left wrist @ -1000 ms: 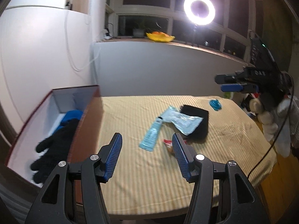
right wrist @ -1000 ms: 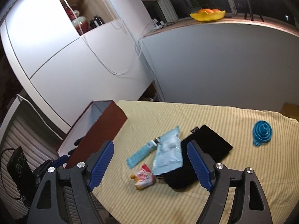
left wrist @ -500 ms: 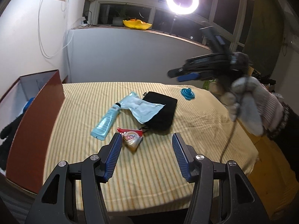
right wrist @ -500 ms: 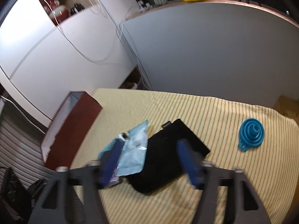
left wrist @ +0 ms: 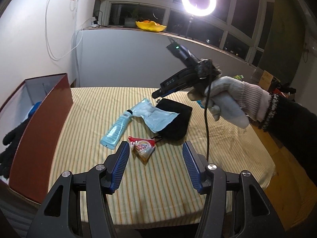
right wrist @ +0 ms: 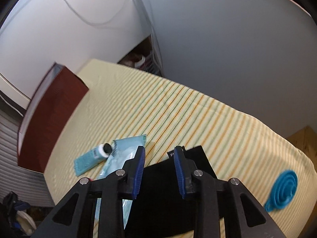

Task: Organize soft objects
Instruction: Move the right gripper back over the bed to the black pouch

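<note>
A black soft pouch lies mid-table with a pale blue packet across its left side. A blue tube and a small red-white snack bag lie beside them. My left gripper is open and empty, low over the near table just behind the snack bag. My right gripper is half-open and empty, hovering over the far edge of the pouch; it also shows in the left wrist view. The packet and tube lie to its left.
A red-brown open box stands at the table's left edge with a black glove and something blue inside. A blue collapsible funnel lies at the table's right. The tablecloth is striped yellow.
My right gripper has come down toward the black pouch and its jaws have narrowed. My left gripper has swung right, from the box toward the snack bag.
</note>
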{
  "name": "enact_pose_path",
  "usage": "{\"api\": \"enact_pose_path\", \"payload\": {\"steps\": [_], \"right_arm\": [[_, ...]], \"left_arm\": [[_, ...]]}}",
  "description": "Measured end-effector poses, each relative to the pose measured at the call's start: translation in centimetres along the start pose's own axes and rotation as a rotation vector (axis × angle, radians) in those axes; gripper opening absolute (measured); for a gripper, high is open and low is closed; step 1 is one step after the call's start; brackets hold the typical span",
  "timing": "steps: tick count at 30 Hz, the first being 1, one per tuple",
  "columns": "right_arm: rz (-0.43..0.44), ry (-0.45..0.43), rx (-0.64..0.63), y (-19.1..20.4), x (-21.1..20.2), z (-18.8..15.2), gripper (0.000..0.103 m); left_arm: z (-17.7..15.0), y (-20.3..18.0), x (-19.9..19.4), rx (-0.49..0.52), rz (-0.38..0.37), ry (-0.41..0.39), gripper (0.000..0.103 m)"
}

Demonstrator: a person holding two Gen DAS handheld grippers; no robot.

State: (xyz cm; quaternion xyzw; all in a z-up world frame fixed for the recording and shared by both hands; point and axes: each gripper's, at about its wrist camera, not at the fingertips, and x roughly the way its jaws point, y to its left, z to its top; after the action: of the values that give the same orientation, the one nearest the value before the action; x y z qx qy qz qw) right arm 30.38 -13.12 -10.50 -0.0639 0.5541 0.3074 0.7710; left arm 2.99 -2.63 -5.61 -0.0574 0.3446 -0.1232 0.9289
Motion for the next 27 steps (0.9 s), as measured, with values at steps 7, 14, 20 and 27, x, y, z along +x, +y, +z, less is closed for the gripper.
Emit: {"api": "enact_pose_path", "payload": {"steps": [7,14,20,27], "right_arm": [[-0.035,0.071,-0.056,0.5,2.5,1.0,0.023],[-0.049,0.112,-0.030,-0.5,2.6,0.3,0.022],[-0.075,0.142,-0.032,-0.9,0.9,-1.0,0.021],[-0.116,0.195,-0.127,0.2,-0.5,-2.2,0.021]], "left_arm": [[0.1,0.3,0.6,-0.016,-0.008,0.008,0.055],[-0.1,0.7,0.8,-0.033,-0.017,0.018,0.055],[-0.3,0.5,1.2,-0.028,-0.032,0.027,0.055],[-0.5,0.7,0.9,-0.029,-0.029,0.022,0.055]]}}
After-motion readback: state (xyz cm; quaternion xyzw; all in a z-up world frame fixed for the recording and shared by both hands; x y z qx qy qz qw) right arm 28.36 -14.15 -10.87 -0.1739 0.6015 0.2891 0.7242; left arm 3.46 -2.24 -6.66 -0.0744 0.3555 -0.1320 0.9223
